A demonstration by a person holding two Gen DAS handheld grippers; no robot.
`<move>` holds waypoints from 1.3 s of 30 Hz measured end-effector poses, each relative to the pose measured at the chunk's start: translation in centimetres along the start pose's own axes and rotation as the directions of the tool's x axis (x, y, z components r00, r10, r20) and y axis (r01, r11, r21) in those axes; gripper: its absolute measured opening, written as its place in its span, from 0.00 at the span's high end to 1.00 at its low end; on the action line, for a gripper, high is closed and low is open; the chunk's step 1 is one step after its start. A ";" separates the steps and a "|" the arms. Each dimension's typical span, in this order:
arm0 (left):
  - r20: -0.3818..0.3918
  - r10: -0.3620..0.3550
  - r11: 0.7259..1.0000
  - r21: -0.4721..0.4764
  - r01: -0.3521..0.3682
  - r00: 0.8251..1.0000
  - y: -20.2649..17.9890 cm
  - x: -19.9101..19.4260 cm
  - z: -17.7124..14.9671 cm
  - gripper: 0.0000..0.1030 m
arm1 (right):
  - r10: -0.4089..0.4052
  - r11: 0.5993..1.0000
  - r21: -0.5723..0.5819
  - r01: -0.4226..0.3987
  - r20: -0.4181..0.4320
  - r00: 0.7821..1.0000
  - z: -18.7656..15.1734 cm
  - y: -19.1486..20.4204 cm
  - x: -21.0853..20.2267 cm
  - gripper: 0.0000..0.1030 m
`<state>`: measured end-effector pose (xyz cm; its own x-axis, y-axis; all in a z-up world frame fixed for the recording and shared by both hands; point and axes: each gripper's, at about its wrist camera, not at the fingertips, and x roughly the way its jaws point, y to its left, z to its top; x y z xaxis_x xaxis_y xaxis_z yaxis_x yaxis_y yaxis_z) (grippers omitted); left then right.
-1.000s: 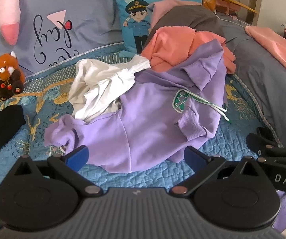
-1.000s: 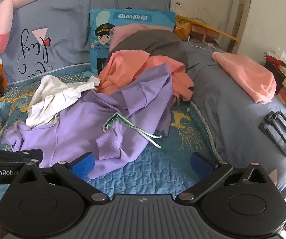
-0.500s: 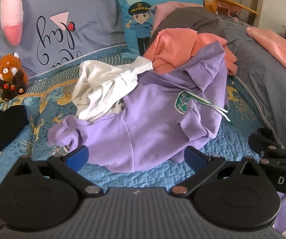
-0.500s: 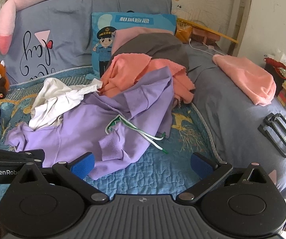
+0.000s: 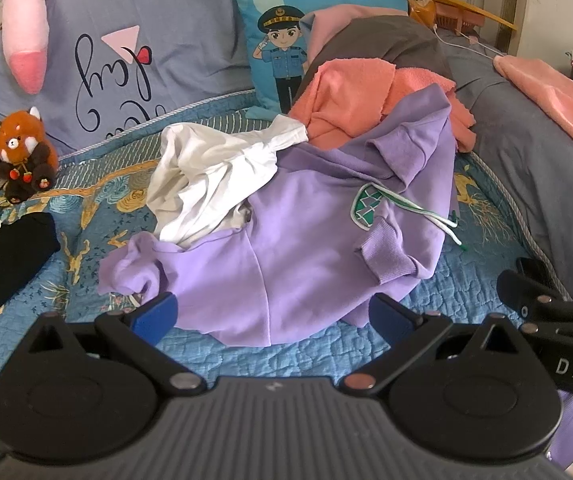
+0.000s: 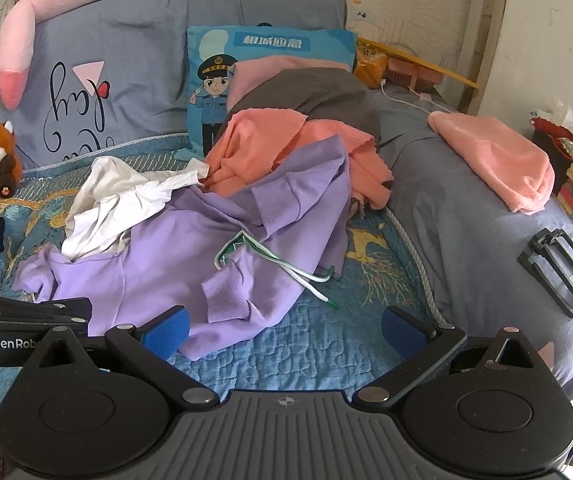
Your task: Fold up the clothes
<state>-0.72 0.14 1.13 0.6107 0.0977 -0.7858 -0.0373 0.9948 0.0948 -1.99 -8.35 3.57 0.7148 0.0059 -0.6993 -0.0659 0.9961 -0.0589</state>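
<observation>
The purple hoodie [image 5: 302,248] is lying crumpled across the middle of both wrist views, spread over the blue quilted bedspread [image 5: 310,356], its ribbed cuff [image 5: 386,256] folded up near the centre right and its white-and-green drawstring [image 6: 306,276] trailing toward the lower right. A white garment [image 5: 214,188] is bunching over its upper left part, and an orange towel-like cloth [image 5: 366,92] is sitting at its upper edge, so the hoodie is not lying free. Nothing is being folded yet; this looks like the approach step, with both tools hanging just short of the near hem. The left gripper [image 5: 270,316], at the bottom of its own view, is holding its blue pads wide apart with nothing between them, and its left pad is sitting near the bunched purple sleeve [image 5: 134,268] at lower left. The right gripper [image 6: 282,330] is likewise spread and empty, framing the near hem at the bottom of its view. The next move probably calls for pinching the hem or shoulders at two spaced points and drawing the hoodie clear of the white garment, then laying it flat. Further out, a cartoon officer cushion [image 5: 310,36] is leaning at upper centre, a red panda plush [image 5: 22,156] is sitting at the left edge, and a black buckle-like object [image 6: 558,270] is resting on the grey cover [image 6: 466,220] at right.
</observation>
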 end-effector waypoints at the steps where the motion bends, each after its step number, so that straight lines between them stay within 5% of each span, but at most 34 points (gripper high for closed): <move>1: 0.000 0.000 1.000 -0.001 0.000 1.000 0.0 0.0 0.0 0.00 | 0.000 1.000 0.000 0.000 0.000 1.000 0.0 0.0 0.0 0.00; 39: -0.005 0.009 1.000 -0.013 -0.009 1.000 0.5 0.1 -0.4 0.00 | 0.005 1.000 -0.018 -0.005 -0.011 1.000 -0.1 0.6 0.0 0.00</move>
<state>-1.00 0.61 0.89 0.6066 0.1072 -0.7877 -0.0530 0.9941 0.0944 -2.11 -7.73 3.50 0.7069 0.0096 -0.7073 -0.0820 0.9943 -0.0685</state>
